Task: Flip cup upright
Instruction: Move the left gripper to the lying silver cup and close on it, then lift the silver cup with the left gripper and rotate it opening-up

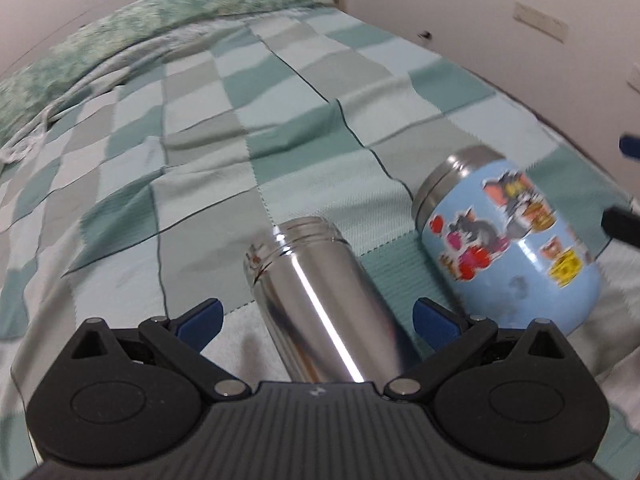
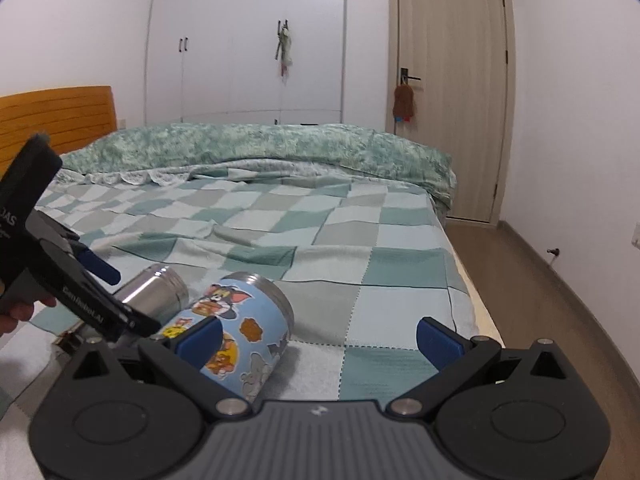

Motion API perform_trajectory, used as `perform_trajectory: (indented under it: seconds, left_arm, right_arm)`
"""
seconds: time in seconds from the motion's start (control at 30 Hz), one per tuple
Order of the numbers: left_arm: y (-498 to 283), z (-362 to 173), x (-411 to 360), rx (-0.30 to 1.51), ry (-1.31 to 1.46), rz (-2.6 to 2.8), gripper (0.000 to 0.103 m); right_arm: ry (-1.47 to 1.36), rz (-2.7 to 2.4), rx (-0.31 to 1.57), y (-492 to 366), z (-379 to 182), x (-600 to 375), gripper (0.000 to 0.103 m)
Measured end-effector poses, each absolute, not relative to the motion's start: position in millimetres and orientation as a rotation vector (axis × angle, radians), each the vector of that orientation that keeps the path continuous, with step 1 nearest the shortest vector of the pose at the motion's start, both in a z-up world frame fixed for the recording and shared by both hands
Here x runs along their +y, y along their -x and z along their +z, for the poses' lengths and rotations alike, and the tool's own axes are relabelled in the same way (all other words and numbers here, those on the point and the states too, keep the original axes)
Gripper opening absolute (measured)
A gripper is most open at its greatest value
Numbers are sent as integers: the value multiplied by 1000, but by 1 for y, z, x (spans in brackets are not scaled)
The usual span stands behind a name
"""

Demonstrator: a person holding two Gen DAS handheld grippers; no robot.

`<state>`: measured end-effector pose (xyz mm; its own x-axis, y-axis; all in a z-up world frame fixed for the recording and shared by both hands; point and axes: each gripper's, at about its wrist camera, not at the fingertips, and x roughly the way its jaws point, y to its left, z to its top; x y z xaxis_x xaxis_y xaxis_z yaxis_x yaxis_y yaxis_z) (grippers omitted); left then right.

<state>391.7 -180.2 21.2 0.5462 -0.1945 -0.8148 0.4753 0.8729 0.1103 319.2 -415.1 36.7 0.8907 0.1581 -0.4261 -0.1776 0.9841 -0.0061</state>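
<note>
A plain steel cup (image 1: 320, 304) lies on its side on the checkered bedspread (image 1: 224, 148), mouth pointing away. My left gripper (image 1: 316, 320) is open, its blue pads on either side of the cup's body without touching. A light blue cup with cartoon stickers (image 1: 508, 236) lies on its side just to the right, steel rim pointing away. In the right wrist view the blue cup (image 2: 236, 332) lies in front of my open right gripper (image 2: 320, 340), by its left pad. The steel cup (image 2: 156, 296) lies beyond it, partly hidden by the left gripper's body.
A green duvet (image 2: 260, 148) is bunched along the far side of the bed. The bed's right edge (image 2: 472, 292) drops to a wooden floor. A wardrobe (image 2: 248, 40) and a door (image 2: 452, 92) stand behind. A white towel (image 2: 312, 364) lies under the cups.
</note>
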Motion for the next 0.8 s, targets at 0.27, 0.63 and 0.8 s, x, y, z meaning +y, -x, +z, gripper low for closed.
perform_trajectory:
  seconds: [0.27, 0.63, 0.8]
  left_arm:
    - [-406, 12, -164, 957, -299, -555, 90]
    - [-410, 7, -152, 964, -253, -625, 68]
    - [-395, 24, -144, 933, -240, -593, 66]
  right_arm:
    - [48, 105, 470, -329, 26, -398, 103]
    - [21, 60, 493, -329, 28, -393, 103]
    - [1, 83, 478, -316, 35, -389, 103]
